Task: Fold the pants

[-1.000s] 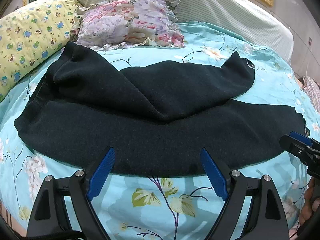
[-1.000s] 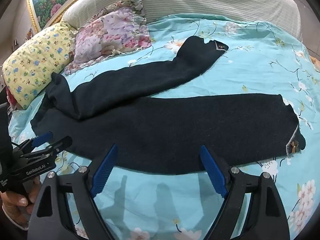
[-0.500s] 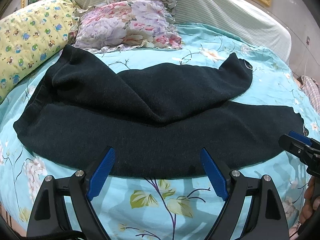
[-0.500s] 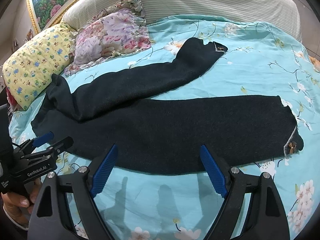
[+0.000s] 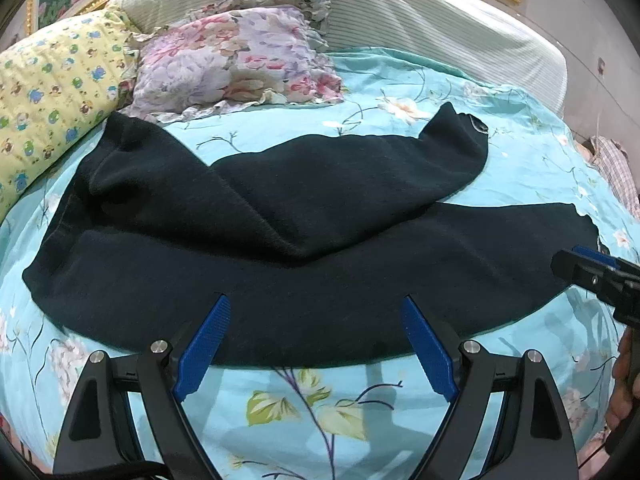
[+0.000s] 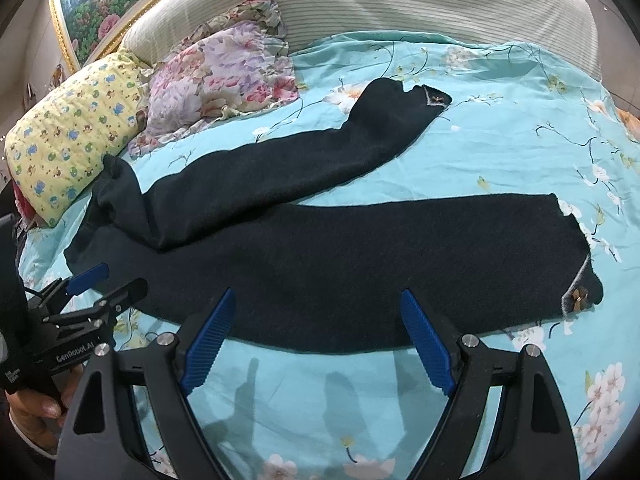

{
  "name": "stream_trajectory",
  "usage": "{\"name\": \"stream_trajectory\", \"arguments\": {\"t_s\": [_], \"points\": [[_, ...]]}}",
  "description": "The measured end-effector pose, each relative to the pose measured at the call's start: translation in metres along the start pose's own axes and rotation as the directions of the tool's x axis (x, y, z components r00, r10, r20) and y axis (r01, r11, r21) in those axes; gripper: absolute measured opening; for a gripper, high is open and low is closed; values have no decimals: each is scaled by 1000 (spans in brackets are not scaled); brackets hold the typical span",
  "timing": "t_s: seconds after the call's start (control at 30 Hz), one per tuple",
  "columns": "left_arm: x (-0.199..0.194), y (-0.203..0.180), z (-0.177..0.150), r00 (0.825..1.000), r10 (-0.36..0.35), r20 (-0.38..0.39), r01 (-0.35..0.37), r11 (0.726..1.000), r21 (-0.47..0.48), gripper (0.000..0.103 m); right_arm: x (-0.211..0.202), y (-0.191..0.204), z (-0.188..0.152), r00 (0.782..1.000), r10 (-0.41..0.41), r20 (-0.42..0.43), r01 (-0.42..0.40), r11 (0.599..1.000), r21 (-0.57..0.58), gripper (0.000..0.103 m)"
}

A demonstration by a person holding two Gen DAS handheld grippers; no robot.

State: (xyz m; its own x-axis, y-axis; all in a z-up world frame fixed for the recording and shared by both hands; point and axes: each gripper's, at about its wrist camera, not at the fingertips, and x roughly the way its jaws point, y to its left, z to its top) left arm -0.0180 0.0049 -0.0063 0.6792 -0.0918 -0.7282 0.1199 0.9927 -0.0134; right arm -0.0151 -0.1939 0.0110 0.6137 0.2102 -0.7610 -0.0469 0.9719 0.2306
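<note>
Dark pants (image 5: 280,248) lie spread on the bed, waist at the left, legs running right and splayed apart. The near leg lies flat; the far leg angles toward the headboard. In the right wrist view the pants (image 6: 360,256) show a small ornament at the near leg's hem (image 6: 580,300). My left gripper (image 5: 316,344) is open and empty, just in front of the near leg's front edge. My right gripper (image 6: 316,340) is open and empty, just in front of the same edge further right. Each gripper shows in the other's view: the right one (image 5: 592,268), the left one (image 6: 104,284).
The bed has a turquoise floral sheet (image 5: 320,408). A yellow patterned pillow (image 5: 48,92) and a pink floral pillow (image 5: 240,68) lie at the back left by the striped headboard (image 5: 420,28). A checked cloth (image 5: 616,168) lies at the far right edge.
Both grippers have drawn back slightly toward the bed's front edge; the pants sit a little farther away in both views. The pants have not moved.
</note>
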Motion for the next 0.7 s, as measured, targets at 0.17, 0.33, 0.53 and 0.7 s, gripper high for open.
{"name": "stream_trajectory", "arguments": {"t_s": [0.17, 0.33, 0.53, 0.7], "points": [[6, -10, 12, 1000, -23, -2, 23, 999, 48, 88, 0, -12, 12, 1000, 1, 6, -1, 1000, 26, 84], [19, -25, 34, 998, -58, -8, 59, 990, 125, 88, 1, -28, 28, 1000, 8, 19, -9, 998, 68, 84], [42, -54, 62, 994, -108, -28, 112, 961, 254, 88, 16, -51, 59, 999, 35, 7, -36, 991, 128, 84], [69, -77, 79, 987, -133, -90, 156, 924, 348, 88, 40, -76, 90, 997, 69, -26, -62, 976, 211, 84]]}}
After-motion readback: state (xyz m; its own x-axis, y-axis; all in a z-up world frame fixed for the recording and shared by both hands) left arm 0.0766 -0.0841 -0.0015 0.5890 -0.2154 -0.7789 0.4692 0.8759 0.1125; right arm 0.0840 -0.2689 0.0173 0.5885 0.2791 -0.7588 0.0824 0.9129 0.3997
